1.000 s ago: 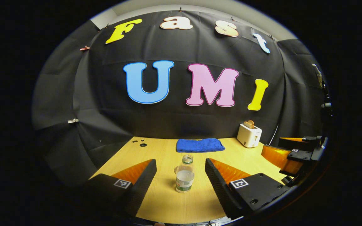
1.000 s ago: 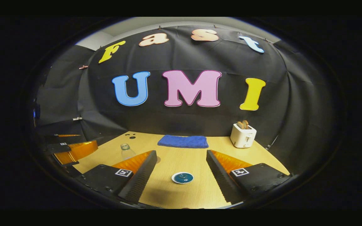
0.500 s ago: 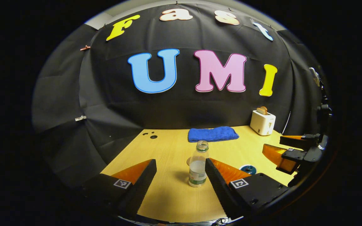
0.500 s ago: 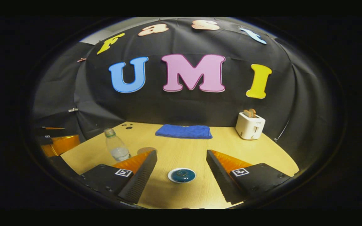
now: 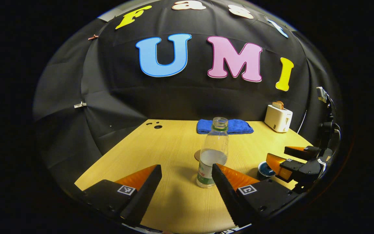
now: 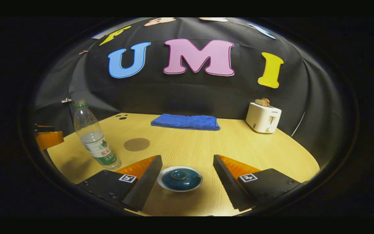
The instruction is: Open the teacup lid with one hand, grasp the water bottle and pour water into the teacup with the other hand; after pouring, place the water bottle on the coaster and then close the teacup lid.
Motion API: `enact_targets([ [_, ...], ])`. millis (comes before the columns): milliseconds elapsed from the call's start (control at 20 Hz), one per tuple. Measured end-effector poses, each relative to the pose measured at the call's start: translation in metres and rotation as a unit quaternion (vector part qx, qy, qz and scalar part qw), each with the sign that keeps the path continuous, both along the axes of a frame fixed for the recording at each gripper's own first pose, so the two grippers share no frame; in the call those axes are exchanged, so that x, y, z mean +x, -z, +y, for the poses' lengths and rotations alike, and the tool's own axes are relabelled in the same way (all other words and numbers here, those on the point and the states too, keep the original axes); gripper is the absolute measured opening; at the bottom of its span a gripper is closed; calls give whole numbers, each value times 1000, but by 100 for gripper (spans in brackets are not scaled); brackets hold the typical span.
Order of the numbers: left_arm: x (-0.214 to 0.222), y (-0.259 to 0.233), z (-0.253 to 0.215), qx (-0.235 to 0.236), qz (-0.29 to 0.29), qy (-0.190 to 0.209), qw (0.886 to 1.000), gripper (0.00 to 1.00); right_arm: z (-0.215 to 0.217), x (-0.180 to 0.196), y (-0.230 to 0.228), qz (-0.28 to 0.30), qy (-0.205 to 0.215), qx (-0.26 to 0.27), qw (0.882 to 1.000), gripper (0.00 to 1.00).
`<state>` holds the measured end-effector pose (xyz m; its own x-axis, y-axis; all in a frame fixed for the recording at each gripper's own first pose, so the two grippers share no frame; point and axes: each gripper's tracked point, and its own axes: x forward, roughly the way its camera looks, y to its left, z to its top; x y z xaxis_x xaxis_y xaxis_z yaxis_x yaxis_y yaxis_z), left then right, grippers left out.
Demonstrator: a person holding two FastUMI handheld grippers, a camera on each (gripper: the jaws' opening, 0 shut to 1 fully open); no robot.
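From left gripper view: one clear plastic water bottle (image 5: 213, 152) standing upright, capless mouth up, long axis vertical, on pale wooden table (image 5: 161, 152); one round brown coaster (image 5: 197, 155) just behind it; one blue folded towel (image 5: 225, 126); one white toaster (image 5: 278, 118). Left gripper (image 5: 187, 182) spread wide, holding nothing, bottle close by one finger. Right gripper (image 5: 279, 159) near dark blue teacup lid (image 5: 265, 169).

From right gripper view: right gripper (image 6: 187, 175) wide apart, empty, flanking one lid (image 6: 180, 178), untouched. Bottle (image 6: 93, 136) upright at left, beside coaster (image 6: 137, 144).
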<state>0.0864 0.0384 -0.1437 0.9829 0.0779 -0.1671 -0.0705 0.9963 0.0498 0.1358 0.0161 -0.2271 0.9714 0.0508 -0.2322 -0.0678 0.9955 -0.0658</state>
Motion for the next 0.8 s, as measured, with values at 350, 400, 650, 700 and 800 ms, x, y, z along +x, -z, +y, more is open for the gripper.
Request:
enact_targets([
  [350, 3, 40, 0, 4, 27, 9, 1000, 99, 14, 8, 23, -4, -21, -40, 999, 98],
  [400, 1, 46, 1, 3, 31, 9, 999, 99, 13, 8, 25, -2, -17, -40, 999, 97],
  [650, -4, 51, 2, 4, 35, 11, 999, 99, 14, 11, 27, 5, -4, -20, 1000, 77],
  [700, -2, 53, 2, 4, 36, 12, 999, 99, 14, 12, 28, 8, -5, -19, 1000, 71],
  [800, -1, 52, 1, 4, 36, 11, 999, 99, 16, 12, 30, 10, -7, -12, 1000, 59],
])
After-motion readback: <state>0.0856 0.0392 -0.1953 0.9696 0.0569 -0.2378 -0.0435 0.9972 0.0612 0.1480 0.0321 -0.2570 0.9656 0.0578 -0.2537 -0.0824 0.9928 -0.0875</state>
